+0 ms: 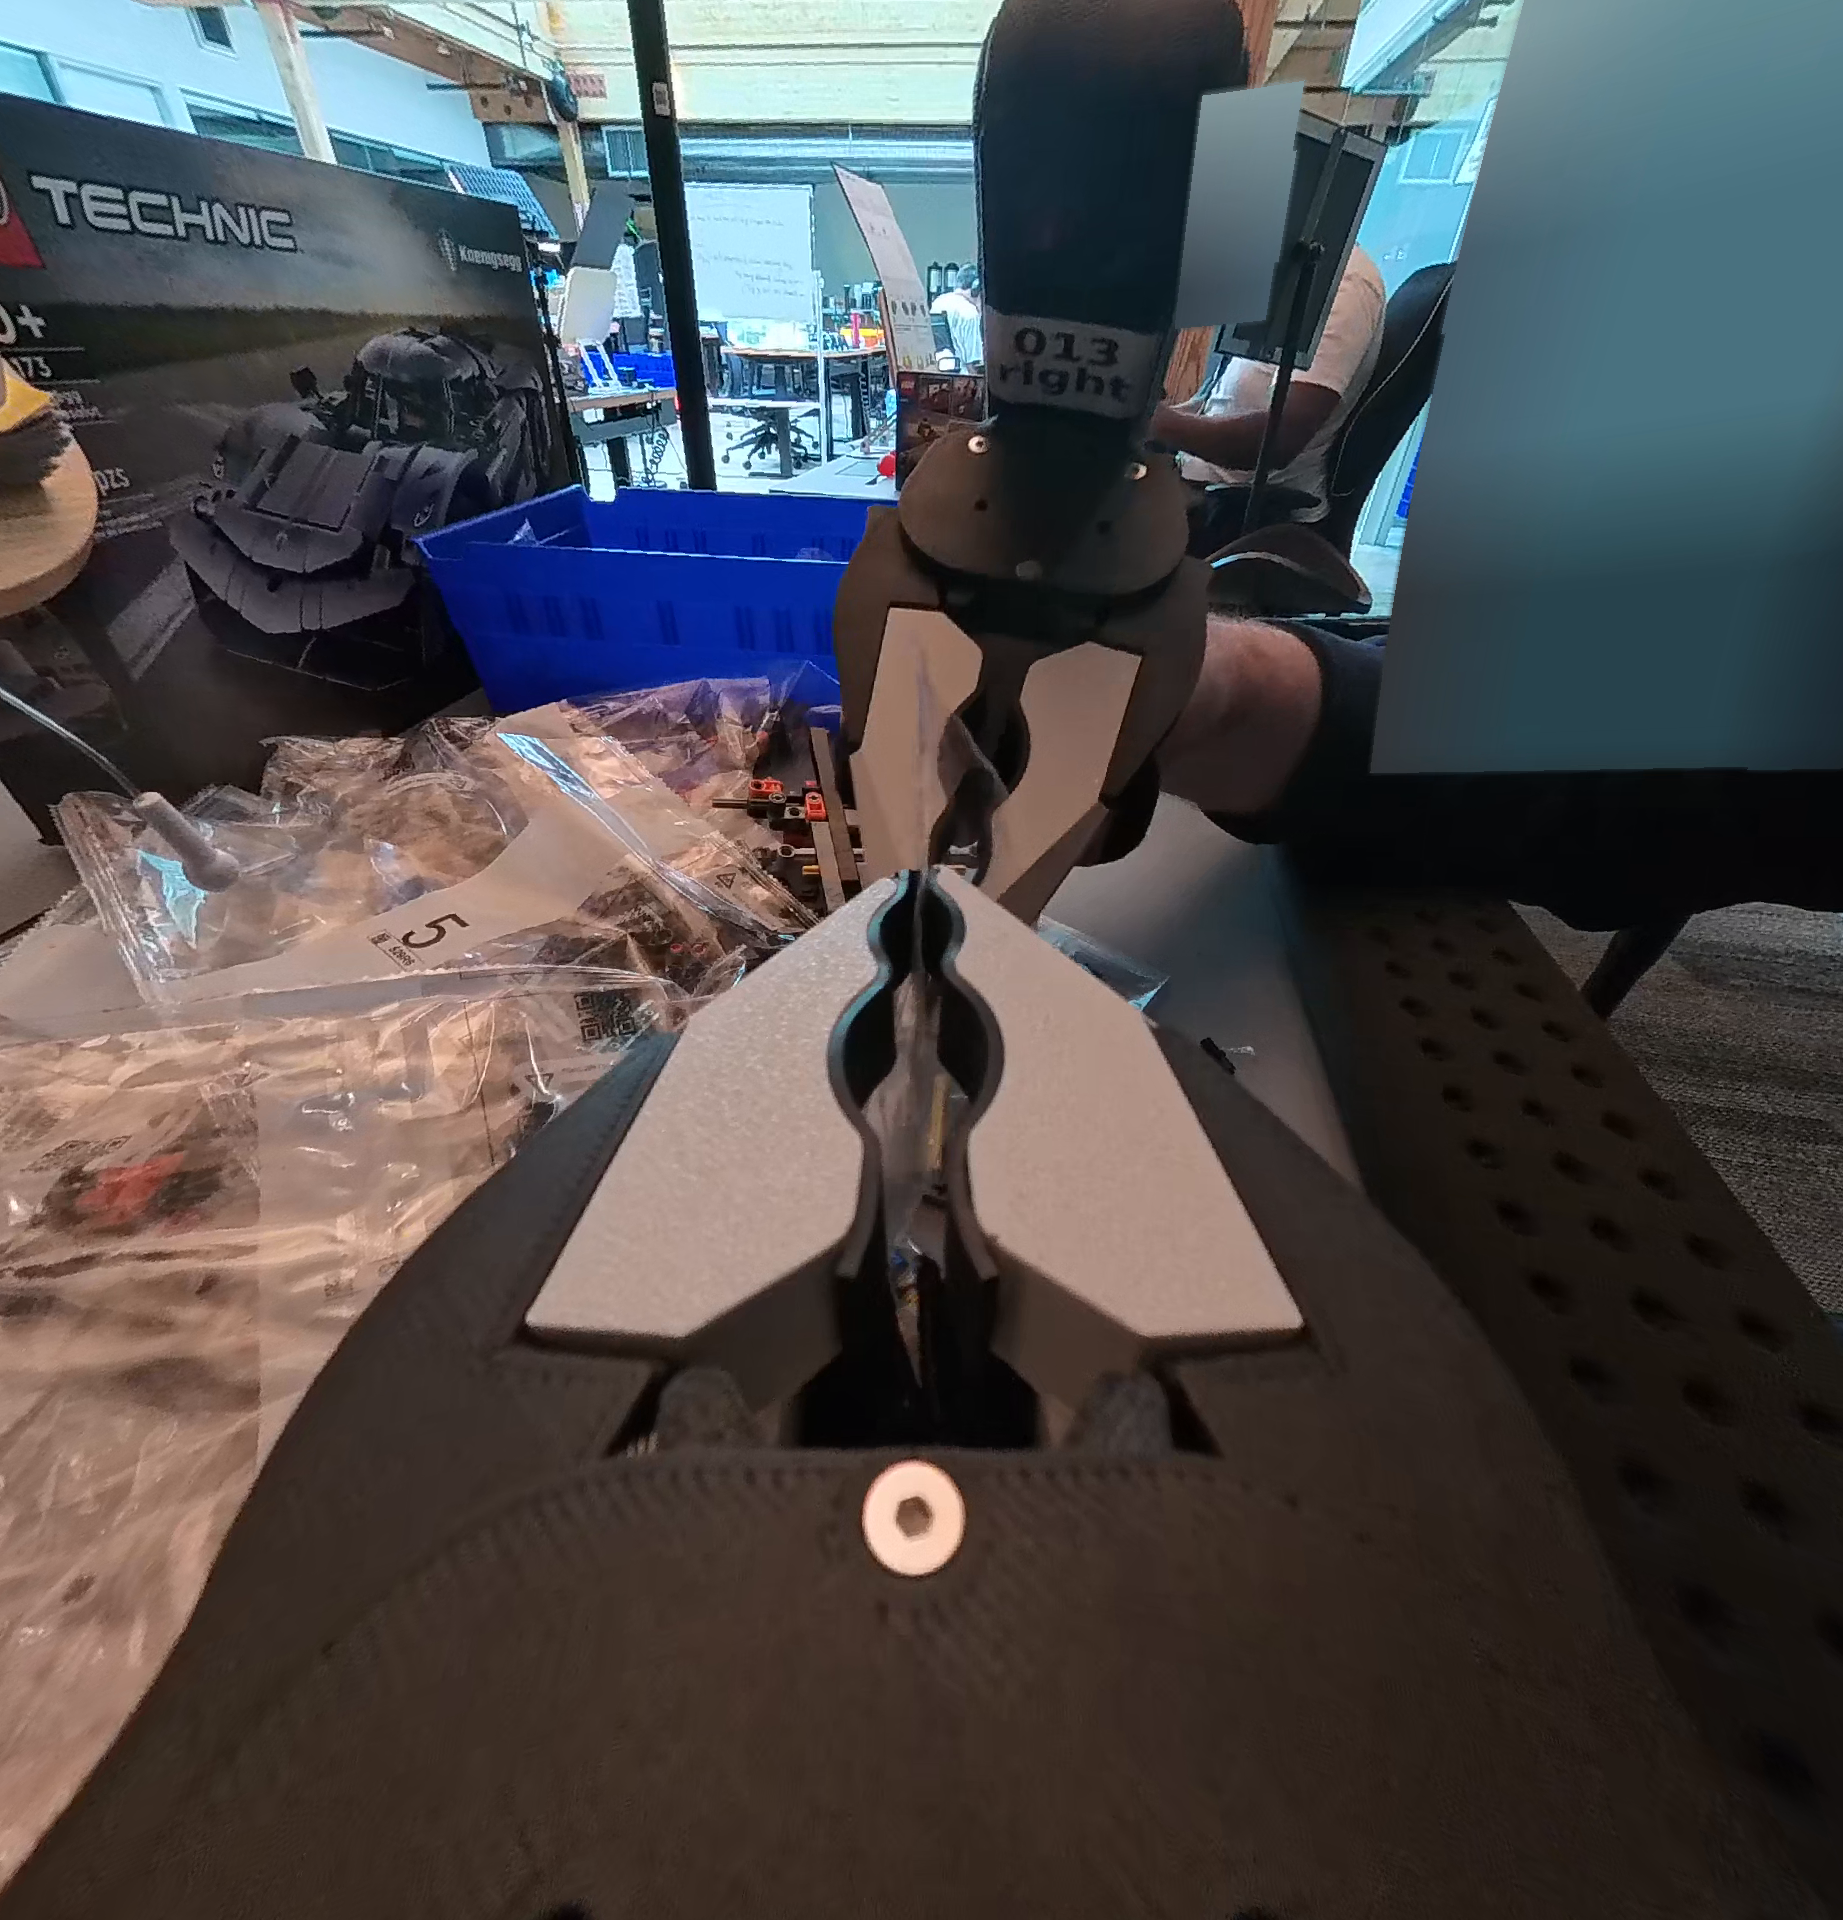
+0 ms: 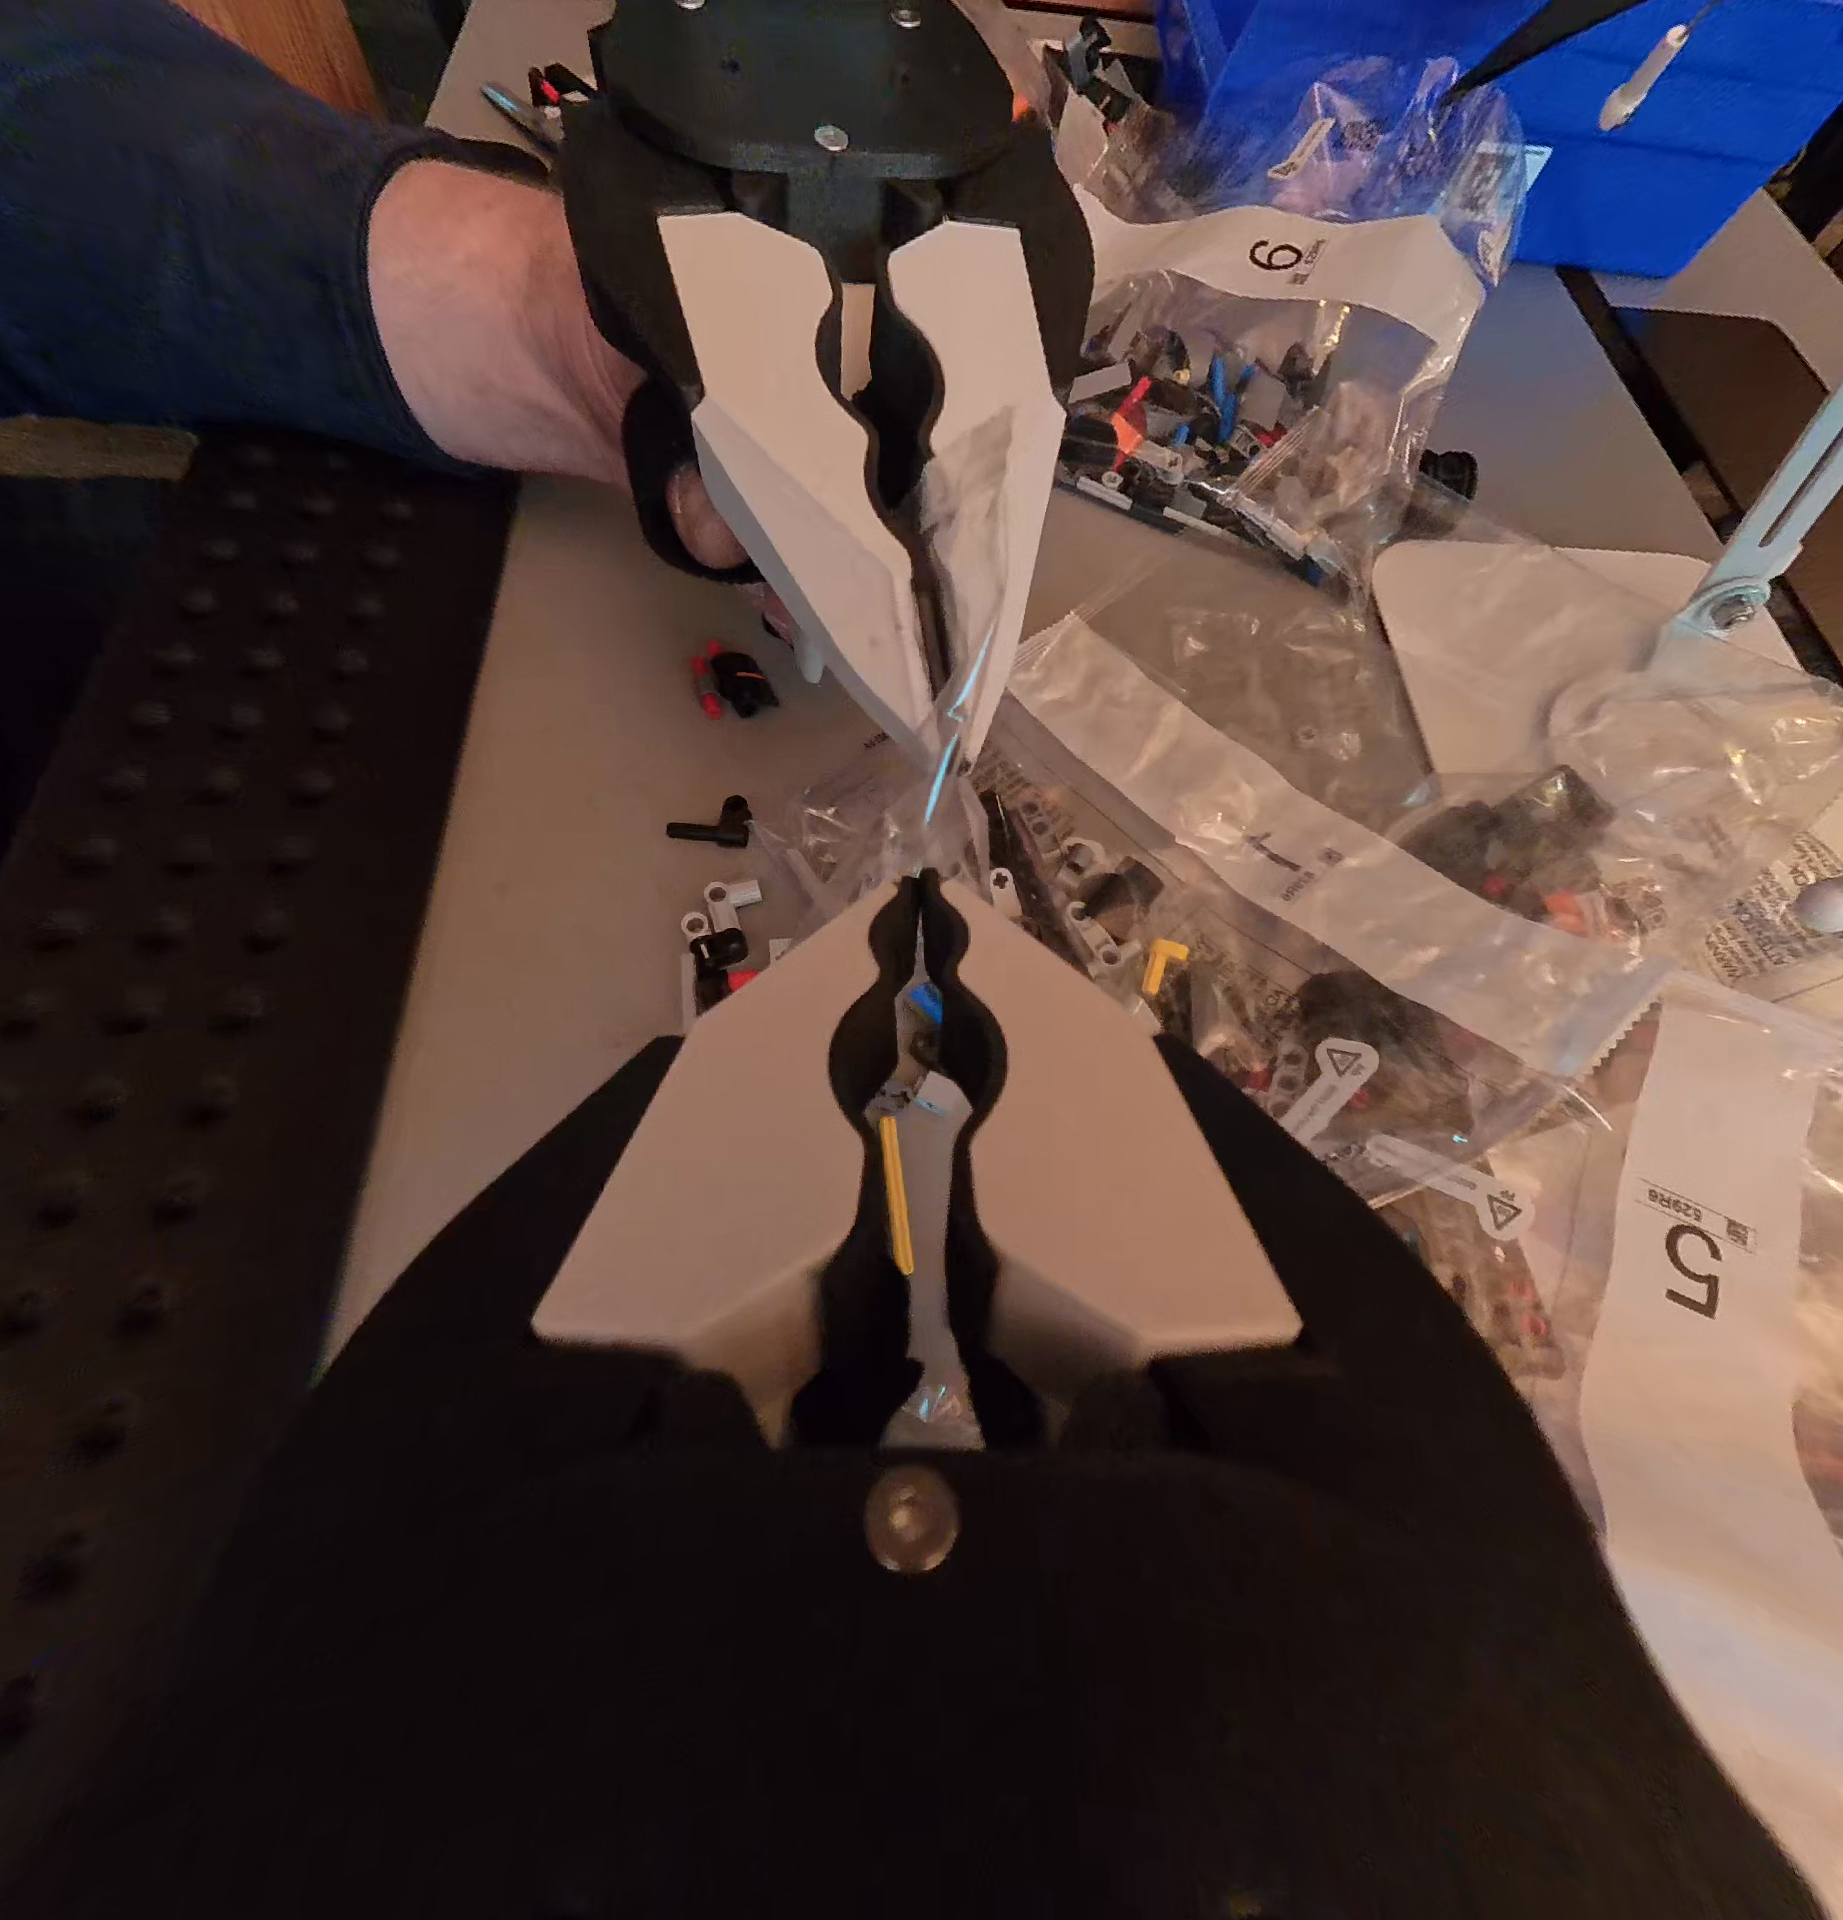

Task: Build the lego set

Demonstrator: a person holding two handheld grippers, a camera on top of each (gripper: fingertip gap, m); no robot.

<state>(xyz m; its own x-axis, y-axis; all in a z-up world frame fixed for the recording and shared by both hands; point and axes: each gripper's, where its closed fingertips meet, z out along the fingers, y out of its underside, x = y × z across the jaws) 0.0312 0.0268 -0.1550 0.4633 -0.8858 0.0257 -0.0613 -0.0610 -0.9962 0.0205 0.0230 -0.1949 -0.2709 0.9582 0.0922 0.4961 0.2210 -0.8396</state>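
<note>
A small clear bag [image 2: 938,800] was pinched between the closed left claw [image 1: 922,883] and closed right claw [image 2: 922,883], tips nearly touching.

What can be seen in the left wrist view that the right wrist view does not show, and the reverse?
Only the left wrist view shows the upright set box behind the bags and the workshop beyond.

Only the right wrist view shows loose pieces on the table, a yellow rod between the right gripper's fingers, and the hand holding the left gripper.

Both show the left gripper and right gripper shut tip to tip on one small clear bag, the blue bin, and larger bags.
</note>
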